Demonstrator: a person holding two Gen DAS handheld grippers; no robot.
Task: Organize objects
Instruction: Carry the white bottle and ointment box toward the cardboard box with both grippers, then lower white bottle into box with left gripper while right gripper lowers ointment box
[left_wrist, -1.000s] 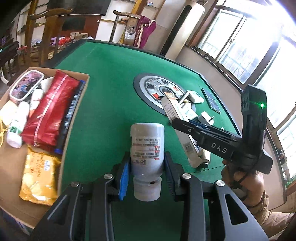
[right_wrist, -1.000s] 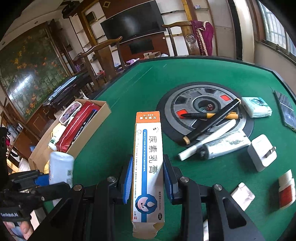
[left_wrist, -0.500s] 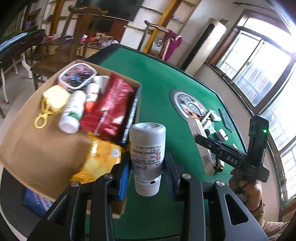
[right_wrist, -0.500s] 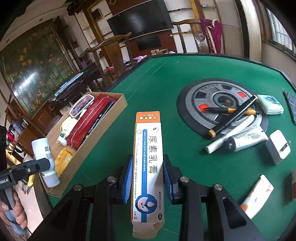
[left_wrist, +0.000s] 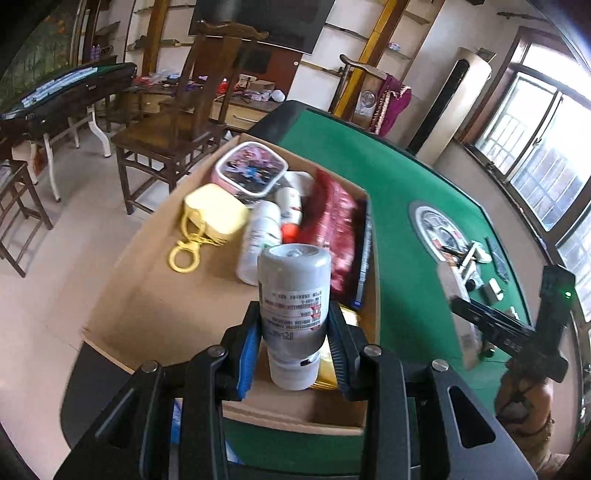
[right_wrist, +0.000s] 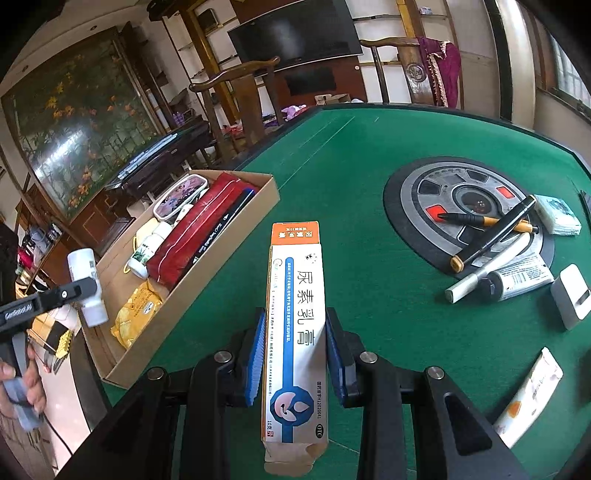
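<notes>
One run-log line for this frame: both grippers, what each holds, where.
left gripper: shut on white plastic bottle, over open cardboard box | right gripper: shut on long white-orange carton, above green felt table

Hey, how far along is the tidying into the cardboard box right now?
Partly done. The cardboard box already holds a red pouch, a yellow packet, a picture-lid tin and other small items. In hand: the left gripper grips a white bottle above the box; the right gripper grips an ointment carton. Left: pens, a tube and a charger on the table.
</notes>
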